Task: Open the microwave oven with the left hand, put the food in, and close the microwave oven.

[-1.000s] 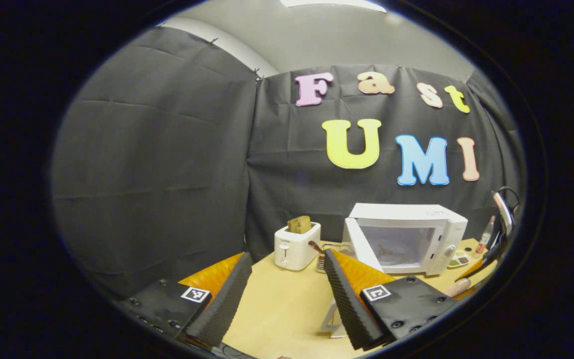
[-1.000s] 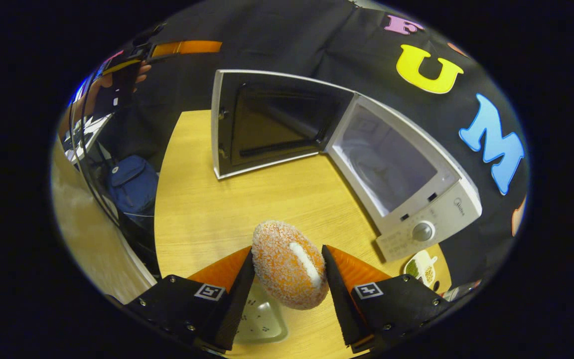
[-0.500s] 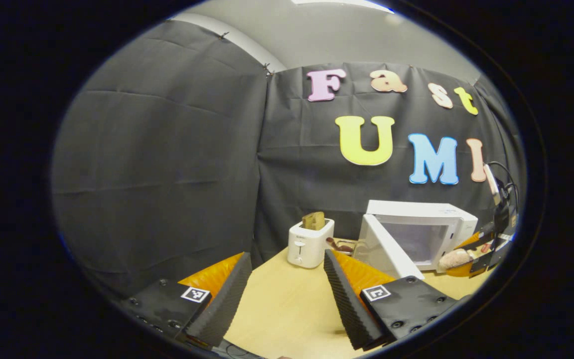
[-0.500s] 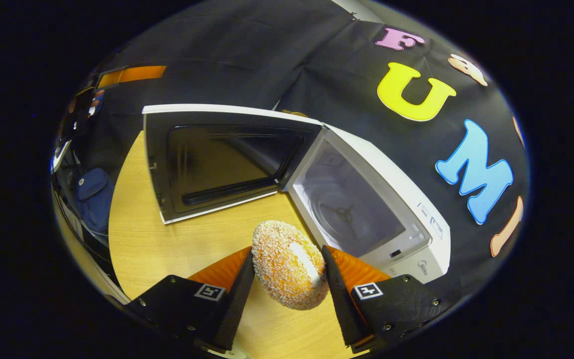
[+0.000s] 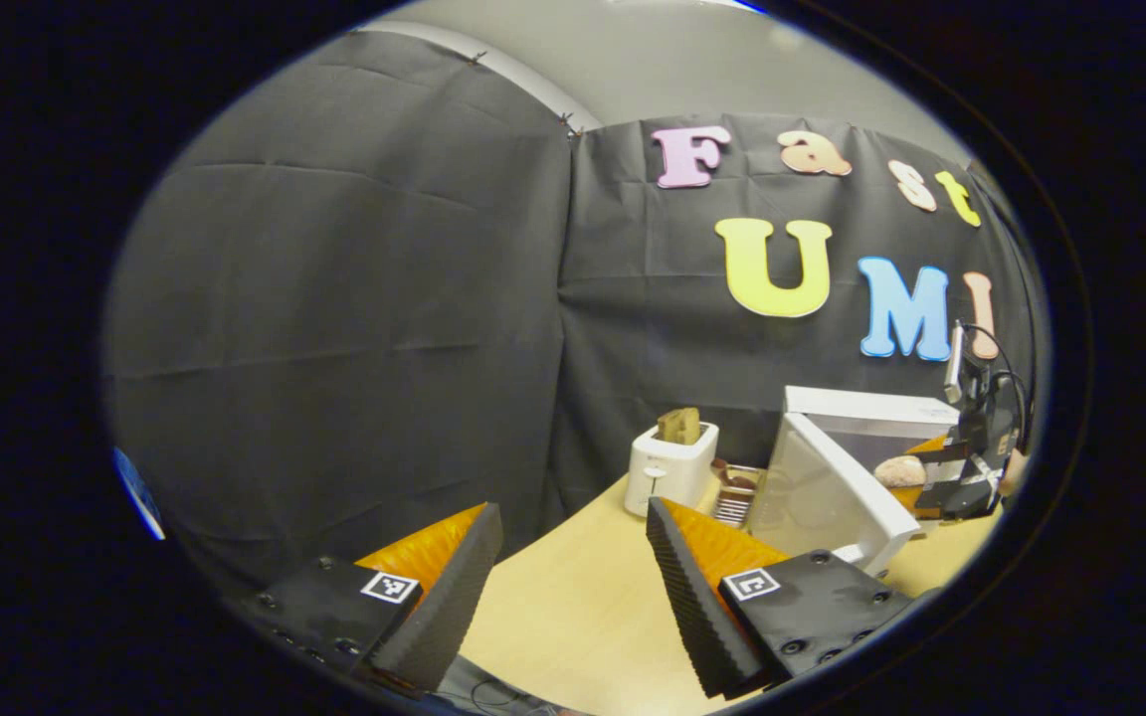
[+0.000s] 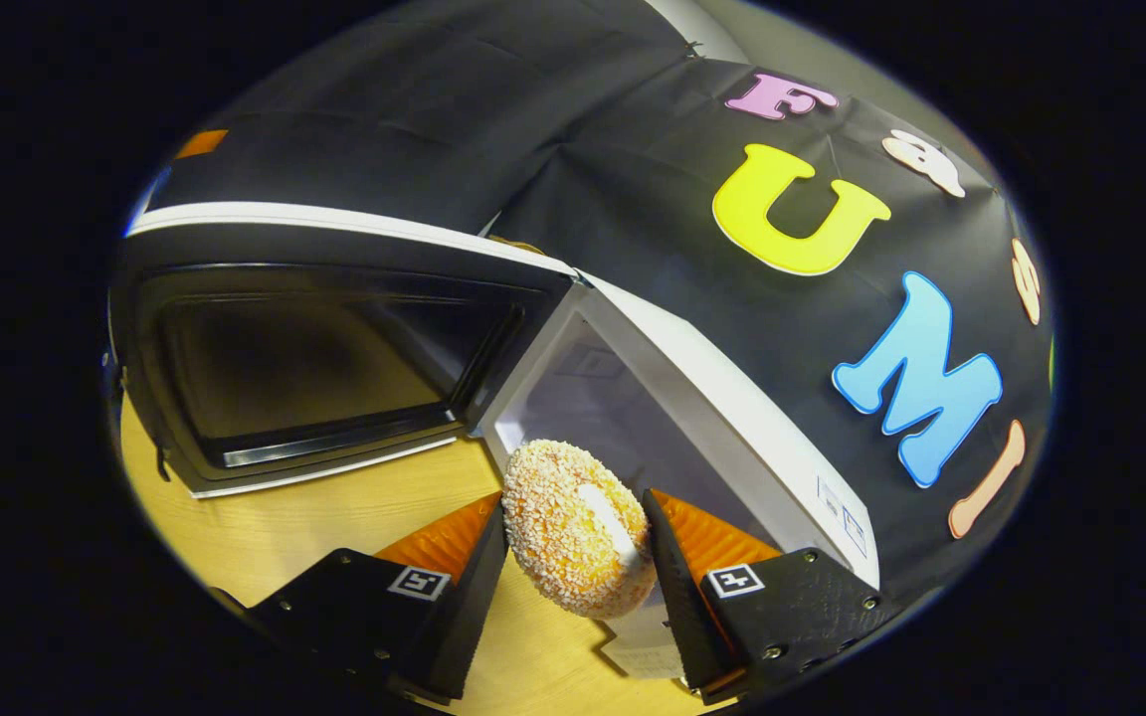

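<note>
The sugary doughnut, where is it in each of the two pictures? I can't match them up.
Left gripper view: the doughnut is small, far right, held by the right gripper at the microwave's open front.
Right gripper view: the doughnut is large, bottom centre, pinched between the gripper's fingers, at the oven's mouth.
Shared landmark: the microwave's open door.

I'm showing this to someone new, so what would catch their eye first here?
First the crumb-coated doughnut, pinched in the right hand-held gripper just in front of the microwave cavity. Next its door, swung wide open to the left over the wooden table. Beyond it stands a white toaster.
</note>
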### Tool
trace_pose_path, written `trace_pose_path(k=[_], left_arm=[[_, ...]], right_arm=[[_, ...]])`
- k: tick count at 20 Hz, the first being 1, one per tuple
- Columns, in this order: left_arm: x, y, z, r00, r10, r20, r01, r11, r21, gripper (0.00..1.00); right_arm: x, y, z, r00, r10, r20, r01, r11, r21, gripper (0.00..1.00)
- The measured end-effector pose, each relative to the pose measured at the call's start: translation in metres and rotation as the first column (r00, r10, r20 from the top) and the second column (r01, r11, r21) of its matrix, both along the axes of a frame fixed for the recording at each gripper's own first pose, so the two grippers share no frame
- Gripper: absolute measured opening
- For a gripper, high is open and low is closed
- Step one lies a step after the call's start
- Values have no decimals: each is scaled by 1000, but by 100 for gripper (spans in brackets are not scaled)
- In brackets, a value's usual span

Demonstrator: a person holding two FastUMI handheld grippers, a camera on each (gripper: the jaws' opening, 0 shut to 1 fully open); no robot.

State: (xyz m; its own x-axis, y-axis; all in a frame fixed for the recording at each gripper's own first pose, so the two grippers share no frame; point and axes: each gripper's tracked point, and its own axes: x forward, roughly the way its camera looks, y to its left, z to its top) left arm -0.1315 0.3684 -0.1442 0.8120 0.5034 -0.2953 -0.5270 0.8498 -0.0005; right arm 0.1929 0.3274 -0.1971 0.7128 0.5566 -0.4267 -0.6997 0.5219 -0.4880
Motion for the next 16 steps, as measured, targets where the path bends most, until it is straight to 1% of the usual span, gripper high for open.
trace_pose_path(k=[2, 5, 8, 9, 12, 13, 15, 16], left_arm=[[-8, 10, 1, 1000, 25, -11, -25, 1000, 14, 94], [-19, 20, -1, 998, 57, -30, -57, 998, 23, 95], [-33, 28, -4, 995, 83, -61, -81, 996, 29, 95], [-37, 31, -5, 994, 91, -68, -89, 996, 30, 97], [-45, 37, -7, 989, 116, -91, -112, 993, 39, 97], [-48, 38, -8, 988, 119, -100, -115, 992, 46, 95], [-49, 40, -13, 985, 120, -126, -113, 992, 56, 95], [-50, 41, -14, 984, 118, -135, -111, 992, 56, 97]], right_arm=[[18, 6, -12, 999, -31, 18, 30, 1000, 2, 79], [41, 11, -27, 996, -75, 44, 75, 997, -9, 79], [58, 18, -43, 993, -91, 75, 94, 995, -34, 79], [63, 19, -47, 992, -95, 88, 99, 994, -42, 79], [82, 27, -58, 987, -120, 111, 125, 991, -43, 79], [87, 31, -62, 986, -126, 110, 131, 991, -41, 79], [97, 36, -65, 983, -134, 125, 140, 989, -43, 79], [99, 38, -67, 983, -134, 126, 141, 989, -45, 81]])
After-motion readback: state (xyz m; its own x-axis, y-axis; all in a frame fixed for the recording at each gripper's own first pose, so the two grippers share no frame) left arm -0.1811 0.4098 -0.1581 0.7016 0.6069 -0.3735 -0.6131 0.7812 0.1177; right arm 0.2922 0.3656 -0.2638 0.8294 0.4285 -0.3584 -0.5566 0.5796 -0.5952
